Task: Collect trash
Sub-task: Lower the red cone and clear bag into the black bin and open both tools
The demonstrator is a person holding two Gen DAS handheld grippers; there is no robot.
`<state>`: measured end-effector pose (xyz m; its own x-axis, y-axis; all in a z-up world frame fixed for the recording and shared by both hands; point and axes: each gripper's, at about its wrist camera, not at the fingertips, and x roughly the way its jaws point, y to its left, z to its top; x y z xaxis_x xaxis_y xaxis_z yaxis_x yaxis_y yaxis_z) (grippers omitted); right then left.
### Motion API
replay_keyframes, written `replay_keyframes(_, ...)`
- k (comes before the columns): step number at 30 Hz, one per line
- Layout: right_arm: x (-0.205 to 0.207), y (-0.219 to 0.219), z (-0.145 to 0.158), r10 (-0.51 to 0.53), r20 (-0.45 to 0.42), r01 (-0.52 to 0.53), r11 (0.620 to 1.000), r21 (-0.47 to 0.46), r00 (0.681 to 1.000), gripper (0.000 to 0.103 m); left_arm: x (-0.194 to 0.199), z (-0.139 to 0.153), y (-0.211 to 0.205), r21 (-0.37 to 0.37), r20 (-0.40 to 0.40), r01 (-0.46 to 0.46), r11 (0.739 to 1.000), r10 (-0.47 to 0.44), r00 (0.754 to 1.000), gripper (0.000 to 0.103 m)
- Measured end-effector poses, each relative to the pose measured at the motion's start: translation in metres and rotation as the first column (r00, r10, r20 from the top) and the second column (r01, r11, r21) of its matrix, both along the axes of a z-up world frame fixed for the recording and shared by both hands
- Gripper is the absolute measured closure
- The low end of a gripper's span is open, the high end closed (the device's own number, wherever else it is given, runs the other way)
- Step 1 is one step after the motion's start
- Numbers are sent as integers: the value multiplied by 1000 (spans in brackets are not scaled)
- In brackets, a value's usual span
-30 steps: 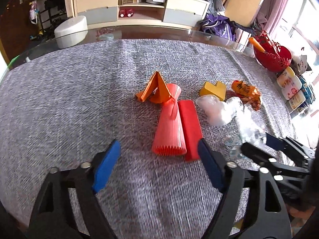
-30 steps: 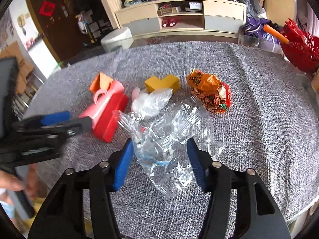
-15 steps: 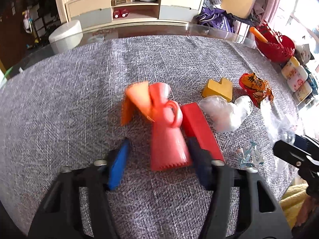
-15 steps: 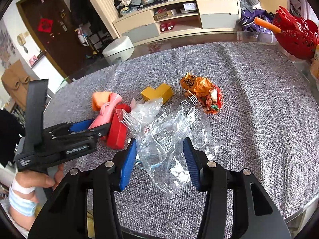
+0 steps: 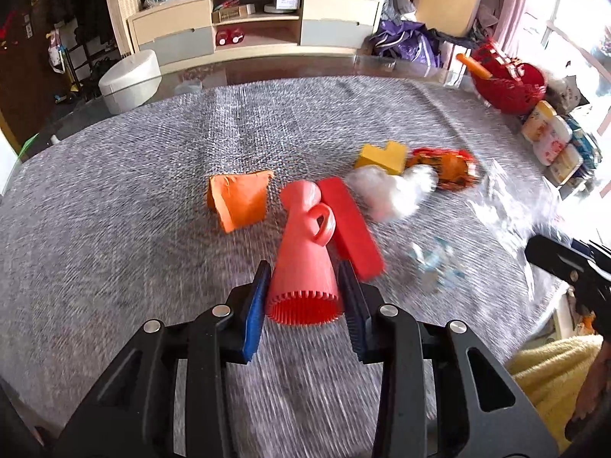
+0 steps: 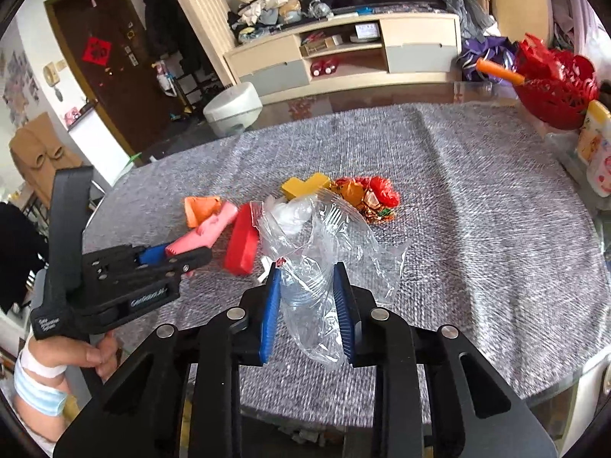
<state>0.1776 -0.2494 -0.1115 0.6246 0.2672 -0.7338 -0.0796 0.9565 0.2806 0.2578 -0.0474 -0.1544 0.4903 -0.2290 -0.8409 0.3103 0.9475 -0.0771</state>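
My left gripper [image 5: 305,305] is shut on the wide ribbed end of a pink cone-shaped toy with a loop handle [image 5: 305,252]; it also shows in the right wrist view [image 6: 206,233]. My right gripper [image 6: 307,301] is shut on a clear crumpled plastic bag [image 6: 324,244] and holds it above the grey cloth. On the cloth lie an orange folded paper [image 5: 238,202], a red block [image 5: 351,229], a white plastic wad [image 5: 393,191], a yellow block [image 5: 382,156] and an orange-red crumpled wrapper [image 5: 446,168].
The grey cloth [image 6: 477,210] covers a glass table. A red basket [image 6: 553,84] and bottles [image 6: 595,152] stand at the far right edge. Small clear scraps [image 5: 435,263] lie right of the red block. A white bin [image 5: 130,80] stands beyond the table.
My left gripper has closed in on the pink toy's wide end. My right gripper has closed on the plastic bag and lifted it toward me.
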Motion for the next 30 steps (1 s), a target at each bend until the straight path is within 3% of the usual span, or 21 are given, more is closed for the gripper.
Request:
replay_keyframes(8, -46, 4, 25, -12, 53, 14, 999, -36, 999, 79, -77, 45, 12, -53, 80, 13, 999, -8, 997, 69)
replay_keyframes(15, -89, 17, 24, 30, 49, -29, 999, -17, 998, 89, -137, 58, 12, -70, 114, 33, 997, -25, 993, 69)
replay_keyframes(24, -136, 33, -1, 76, -12, -76, 997, -5, 997, 91, -199, 28, 24, -78, 45, 30, 997, -26, 999, 69)
replay_keyframes(30, -154, 42, -37, 86, -99, -89, 996, -20, 991, 91, -225, -5, 30, -80, -27, 23, 997, -25, 999, 69)
